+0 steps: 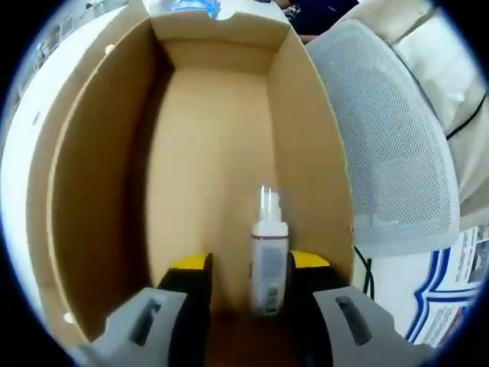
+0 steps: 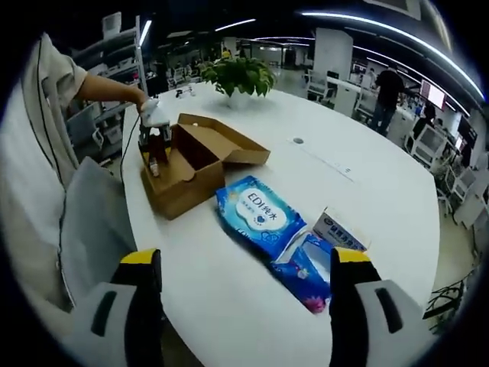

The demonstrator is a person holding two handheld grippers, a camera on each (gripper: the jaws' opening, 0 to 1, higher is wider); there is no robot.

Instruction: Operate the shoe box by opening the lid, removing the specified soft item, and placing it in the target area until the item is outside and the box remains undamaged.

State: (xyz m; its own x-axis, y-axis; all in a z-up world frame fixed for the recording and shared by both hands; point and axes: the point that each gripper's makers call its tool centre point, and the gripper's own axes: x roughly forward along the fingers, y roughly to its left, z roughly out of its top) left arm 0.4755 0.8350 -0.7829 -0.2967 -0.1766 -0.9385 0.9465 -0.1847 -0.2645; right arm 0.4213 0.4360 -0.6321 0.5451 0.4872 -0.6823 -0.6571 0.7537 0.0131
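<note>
Inside the open shoe box (image 1: 214,153), the left gripper (image 1: 248,287) clamped a light, rigid, slippery spray bottle (image 1: 269,260) mid-body; the right gripper (image 2: 244,283) hung with jaws apart.

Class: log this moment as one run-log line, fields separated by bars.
box: open, on table | left gripper: inside box, fingers either side of small bottle | right gripper: open, empty, above table | wipes pack: beside box

One open box (image 2: 191,164), one spray bottle (image 1: 269,256) inside it, two blue wipe packs (image 2: 258,214) (image 2: 309,267), one small carton (image 2: 341,232), one potted plant (image 2: 238,76) and one mesh chair (image 1: 390,145) are on view.
</note>
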